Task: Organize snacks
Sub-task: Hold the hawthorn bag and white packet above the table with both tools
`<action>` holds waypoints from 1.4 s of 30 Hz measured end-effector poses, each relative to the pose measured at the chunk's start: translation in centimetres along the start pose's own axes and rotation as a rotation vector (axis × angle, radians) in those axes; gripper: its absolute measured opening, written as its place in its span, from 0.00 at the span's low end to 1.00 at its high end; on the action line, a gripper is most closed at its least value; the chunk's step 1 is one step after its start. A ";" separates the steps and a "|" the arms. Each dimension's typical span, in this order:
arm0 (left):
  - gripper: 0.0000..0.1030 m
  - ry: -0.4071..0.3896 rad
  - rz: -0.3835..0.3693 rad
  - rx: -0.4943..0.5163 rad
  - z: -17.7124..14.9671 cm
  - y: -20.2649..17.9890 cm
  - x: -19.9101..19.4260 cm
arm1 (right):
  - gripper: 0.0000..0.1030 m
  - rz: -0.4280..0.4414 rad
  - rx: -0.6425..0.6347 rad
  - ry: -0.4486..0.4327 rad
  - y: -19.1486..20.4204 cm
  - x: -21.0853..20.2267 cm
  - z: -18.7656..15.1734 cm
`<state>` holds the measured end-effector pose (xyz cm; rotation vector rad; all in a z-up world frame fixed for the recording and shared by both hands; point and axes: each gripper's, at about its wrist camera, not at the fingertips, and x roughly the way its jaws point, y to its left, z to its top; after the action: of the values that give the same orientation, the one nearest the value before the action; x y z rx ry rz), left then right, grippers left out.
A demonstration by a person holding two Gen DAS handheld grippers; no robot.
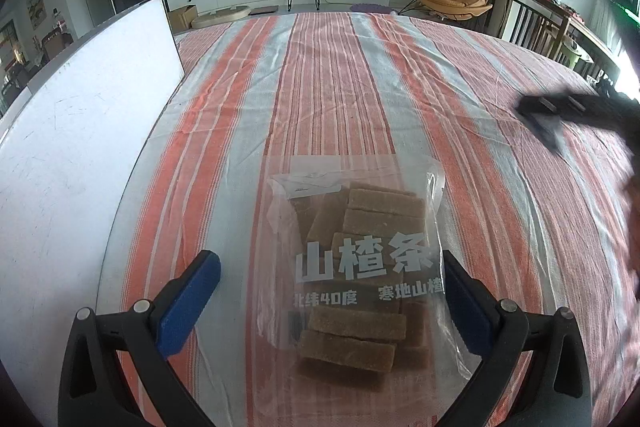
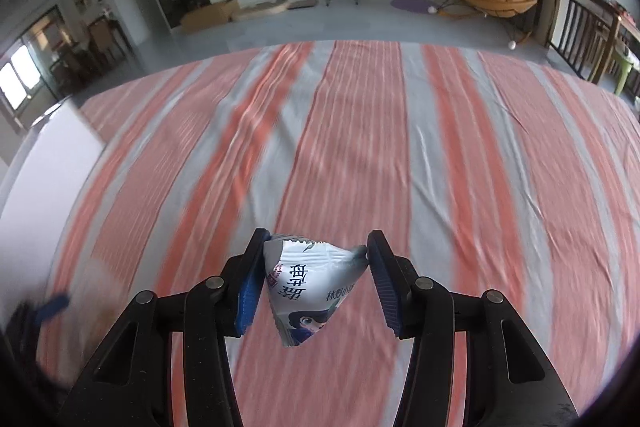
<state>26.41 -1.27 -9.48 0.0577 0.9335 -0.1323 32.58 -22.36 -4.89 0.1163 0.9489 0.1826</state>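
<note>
In the left wrist view the right tongs [image 1: 560, 115] are a dark smear at the right edge, cut off there, so how the jaws stand cannot be told. The clear snack bag [image 1: 360, 267] hides the striped cloth [image 1: 320, 87] beneath it. In the right wrist view the cloth is streaked with blur, and the left tongs [image 2: 52, 307] are a blurred blue-black patch at the lower left edge.

Layout, as seen from my two grippers.
The bag of snack bars [image 1: 360, 267] lies on the tabletop [image 1: 340, 87] between my left gripper's [image 1: 332, 303] pads; a board [image 1: 80, 147] stands left; a small packet [image 2: 316, 287] sits between my right gripper's [image 2: 316, 283] pads, above the tabletop.
</note>
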 end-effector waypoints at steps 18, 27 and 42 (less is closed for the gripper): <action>1.00 0.000 0.001 -0.002 0.0 0.0 0.0 | 0.70 -0.129 -0.058 -0.031 -0.8 -7.2 -13.2; 1.00 0.000 0.001 -0.003 0.0 0.0 0.0 | 0.84 -0.175 -0.043 -0.016 -1.1 -6.7 -13.1; 1.00 0.000 0.001 -0.003 0.0 0.0 0.0 | 0.84 -0.180 -0.028 -0.022 -1.2 -7.0 -13.9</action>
<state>26.41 -1.30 -9.50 0.0556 0.9332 -0.1300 17.41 -24.73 -7.59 0.0065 0.9297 0.0283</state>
